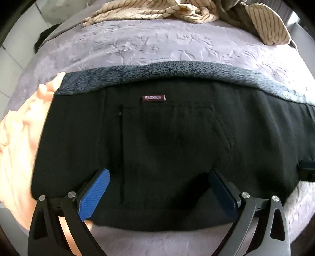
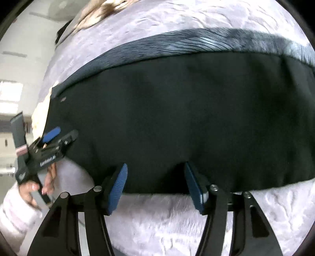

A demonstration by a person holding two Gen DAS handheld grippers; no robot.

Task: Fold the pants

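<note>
Black pants (image 1: 167,149) lying folded flat across lavender blanket (image 1: 137,45) on bed, fleece lining (image 1: 177,70) showing along far edge, "FASHION" tag (image 1: 154,98) facing up. L tongs (image 1: 157,189) and R tongs (image 2: 155,183) both hovering w/ jaws spread, gripping nothing, over near hem. Striped garment (image 1: 177,9) sitting crumpled beyond

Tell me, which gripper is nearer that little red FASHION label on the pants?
Left. The left gripper hovers open just below the label. The right gripper sits open at the pants' near edge, farther along; its view doesn't show the label.
</note>
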